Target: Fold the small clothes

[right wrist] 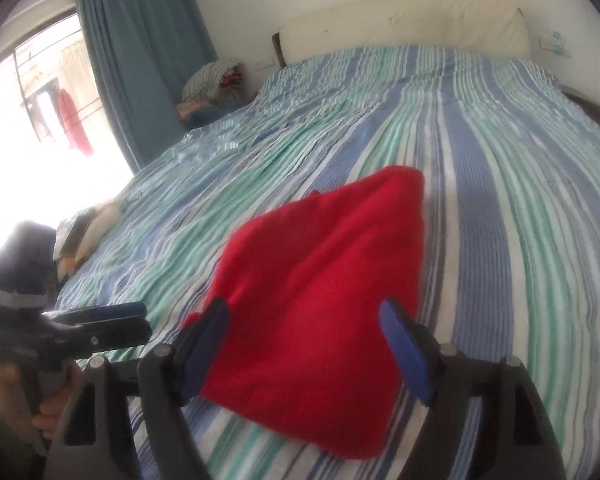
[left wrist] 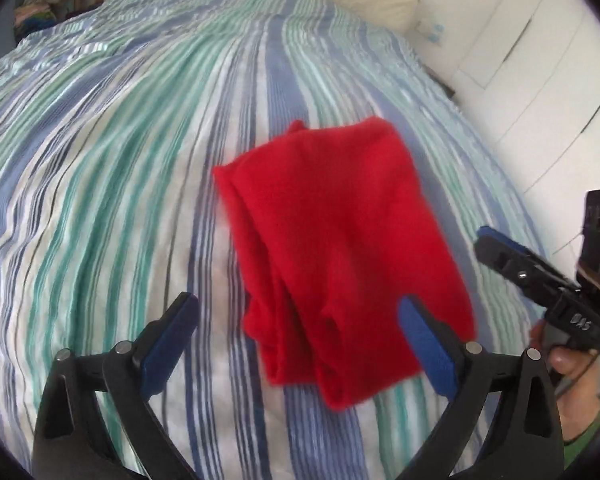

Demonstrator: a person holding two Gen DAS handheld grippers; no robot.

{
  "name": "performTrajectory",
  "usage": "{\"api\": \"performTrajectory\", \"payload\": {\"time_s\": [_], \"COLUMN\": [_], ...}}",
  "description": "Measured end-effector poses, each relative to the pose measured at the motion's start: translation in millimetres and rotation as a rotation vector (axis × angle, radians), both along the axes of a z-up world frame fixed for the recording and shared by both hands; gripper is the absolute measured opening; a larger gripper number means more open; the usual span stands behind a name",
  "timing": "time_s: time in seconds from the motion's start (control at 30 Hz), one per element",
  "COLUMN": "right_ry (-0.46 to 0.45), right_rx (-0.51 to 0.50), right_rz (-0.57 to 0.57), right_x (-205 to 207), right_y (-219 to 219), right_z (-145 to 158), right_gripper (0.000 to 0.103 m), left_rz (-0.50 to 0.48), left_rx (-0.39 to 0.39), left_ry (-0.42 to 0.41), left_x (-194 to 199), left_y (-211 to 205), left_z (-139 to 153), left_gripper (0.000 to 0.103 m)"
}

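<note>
A red garment (left wrist: 340,248) lies folded into a compact block on the striped bedspread (left wrist: 100,160); it also shows in the right wrist view (right wrist: 320,280). My left gripper (left wrist: 300,320) is open and empty, its blue-padded fingers (left wrist: 172,332) spread just above the garment's near end. My right gripper (right wrist: 304,320) is open and empty, hovering over the garment's near edge. The right gripper shows at the right edge of the left wrist view (left wrist: 496,248), and the left gripper shows at the left of the right wrist view (right wrist: 112,320).
The bedspread (right wrist: 480,200) covers a wide bed with a cream headboard (right wrist: 400,28). A pile of clothes (right wrist: 212,88) sits by the bed's far left corner beside a blue curtain (right wrist: 140,60). White cabinet doors (left wrist: 540,60) stand to the right.
</note>
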State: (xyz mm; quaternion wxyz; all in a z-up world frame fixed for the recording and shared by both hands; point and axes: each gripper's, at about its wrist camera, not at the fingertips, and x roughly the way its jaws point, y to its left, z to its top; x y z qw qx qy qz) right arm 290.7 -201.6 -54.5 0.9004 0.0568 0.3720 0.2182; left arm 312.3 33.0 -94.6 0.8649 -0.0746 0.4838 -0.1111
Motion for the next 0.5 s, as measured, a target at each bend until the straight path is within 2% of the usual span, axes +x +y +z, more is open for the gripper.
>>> {"api": "performTrajectory", "payload": {"time_s": [0.03,0.07,0.17,0.23,0.27,0.3,0.33,0.37,0.43,0.5], "right_ry": [0.029,0.059,0.171,0.237,0.265,0.303,0.342,0.345,0.285,0.206], "right_rx": [0.012,0.036,0.128,0.186,0.218,0.26,0.294,0.269,0.149,0.11], "right_rz": [-0.026,-0.052,-0.092,-0.073,-0.05,-0.013,0.022,0.028,-0.019,-0.039], "right_x": [10.3,22.1,59.0,81.2,91.2,99.8,106.7,108.9,104.2,93.3], "right_y": [-11.8,-22.1,-49.3,-53.1,-50.0,-44.4,-36.2,-25.8,-9.8,-3.9], "right_z": [-0.5,-2.2,-19.9,-38.5,-48.5,-60.3,-72.4,-78.9,-74.3,-51.5], "right_gripper": [0.078,0.078,0.078,0.078,0.077,0.077,0.071,0.049,0.035,0.029], "left_rz": [0.042,0.073,0.101,0.106,0.094,0.068,0.025,0.014,0.038,0.021], "left_rx": [0.06,0.082,-0.003,-0.039,-0.059,-0.087,-0.132,-0.16,-0.16,-0.18], "left_ry": [0.023,0.045,0.131,0.134,0.121,0.112,0.12,0.137,0.105,0.039], "left_x": [15.0,27.0,47.7,51.1,51.2,51.4,52.5,53.6,50.5,42.1], "left_y": [-1.8,0.8,13.2,13.2,10.7,6.8,1.8,-1.2,0.0,1.1], "left_z": [-7.8,-15.6,-36.6,-40.3,-39.7,-39.5,-40.9,-41.3,-28.9,-4.7], "left_gripper": [0.099,0.099,0.099,0.099,0.09,0.076,0.029,0.018,0.017,0.016]}}
